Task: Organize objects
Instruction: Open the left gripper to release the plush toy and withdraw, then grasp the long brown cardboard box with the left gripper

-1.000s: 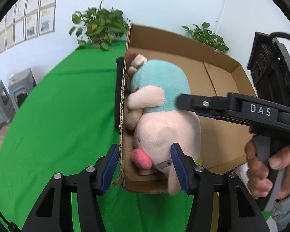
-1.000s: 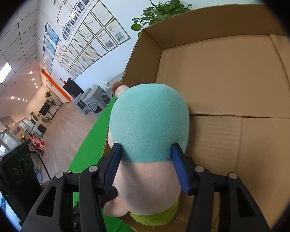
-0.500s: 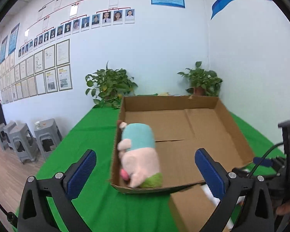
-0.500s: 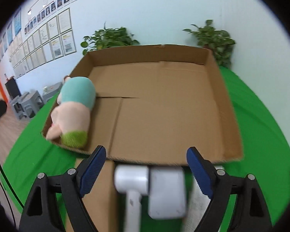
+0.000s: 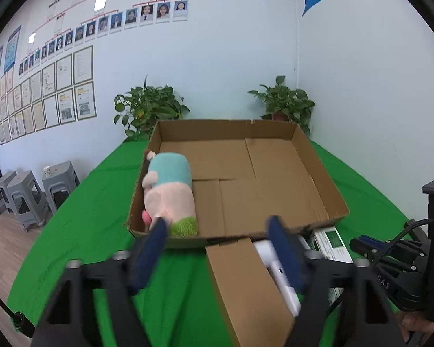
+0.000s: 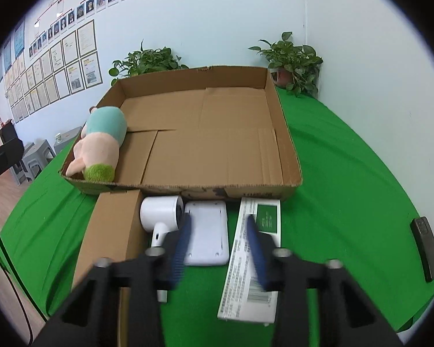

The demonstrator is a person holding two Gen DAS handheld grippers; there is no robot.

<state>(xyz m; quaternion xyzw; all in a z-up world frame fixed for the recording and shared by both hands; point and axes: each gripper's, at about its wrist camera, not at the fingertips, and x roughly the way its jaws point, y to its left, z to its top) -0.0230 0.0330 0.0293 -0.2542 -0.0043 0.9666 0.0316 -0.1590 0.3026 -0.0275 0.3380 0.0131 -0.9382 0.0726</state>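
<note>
Since the earlier frames both grippers have drawn back from the cardboard tray [image 6: 286, 156], leaving the plush toy [image 6: 101, 147] lying along its left wall, green tuft toward the near rim. The left gripper [image 5: 217, 254] has just been closing; its blue-padded fingers [image 5: 150, 248] stand apart, blurred, with nothing between them. The right gripper [image 6: 220, 251] has likewise just been closing; its fingers appear blurred and still parted, clamped on nothing, above the items in front of the tray. On its body, seen from the left wrist, the letters "DAS" can be read.

On the green cloth [image 6: 347, 173], just before the tray's near wall, lie in a row: a plain brown carton [image 6: 110, 231], a smooth white hair dryer [image 6: 159, 211] with a round barrel, a flat white rounded-corner device [image 6: 208, 231], and a long white box [image 6: 251, 260] bearing a green label, fine print too small to read, and a barcode. A dark flat remote [image 6: 425, 248] lies well apart at right
</note>
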